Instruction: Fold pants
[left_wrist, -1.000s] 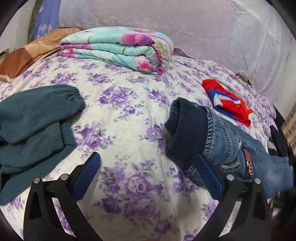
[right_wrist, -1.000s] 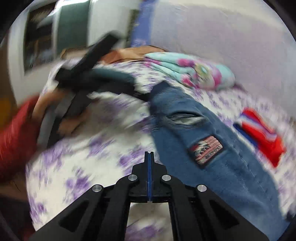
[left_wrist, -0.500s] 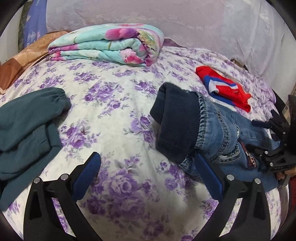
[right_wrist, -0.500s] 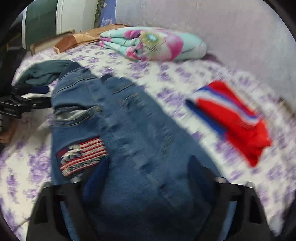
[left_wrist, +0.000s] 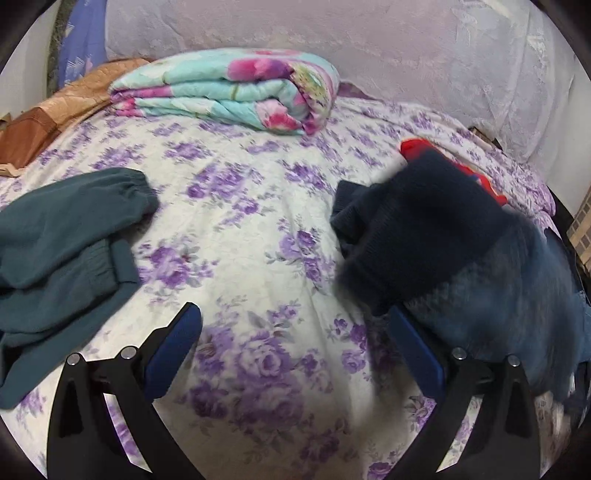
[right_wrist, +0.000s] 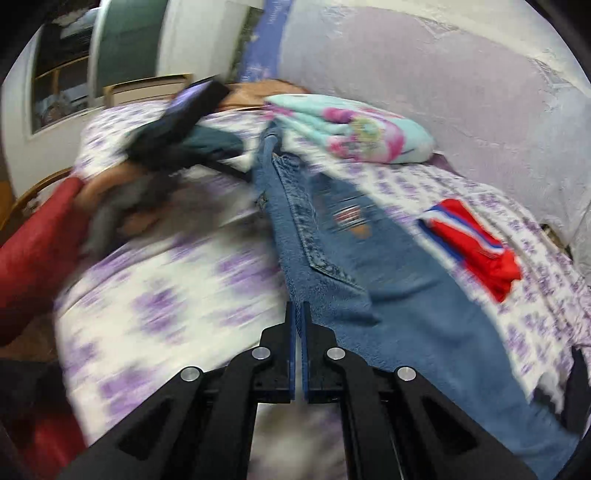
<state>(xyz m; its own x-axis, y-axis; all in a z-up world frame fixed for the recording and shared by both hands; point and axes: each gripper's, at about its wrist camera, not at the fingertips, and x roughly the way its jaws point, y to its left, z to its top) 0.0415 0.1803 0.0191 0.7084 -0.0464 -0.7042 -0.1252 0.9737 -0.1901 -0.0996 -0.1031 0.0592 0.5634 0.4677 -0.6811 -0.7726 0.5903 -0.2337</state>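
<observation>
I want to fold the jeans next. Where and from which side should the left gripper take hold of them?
Probably the dark knit cuff at the end of the jeans. It lies just beyond the right finger of the open left gripper, bunched and raised off the bedsheet, so come from the bare sheet side and slide one finger under the edge.

Right gripper (right_wrist: 298, 314) has its jaws basically shut with nothing between them, sitting just left of the jeans' (right_wrist: 369, 266) fuzzy edge. Jeans run up the flowery bed (right_wrist: 166, 295) toward a folded quilt (right_wrist: 354, 133). Red shirt (right_wrist: 476, 243) off to the right, left gripper (right_wrist: 177, 125) blurry upper left.
</observation>
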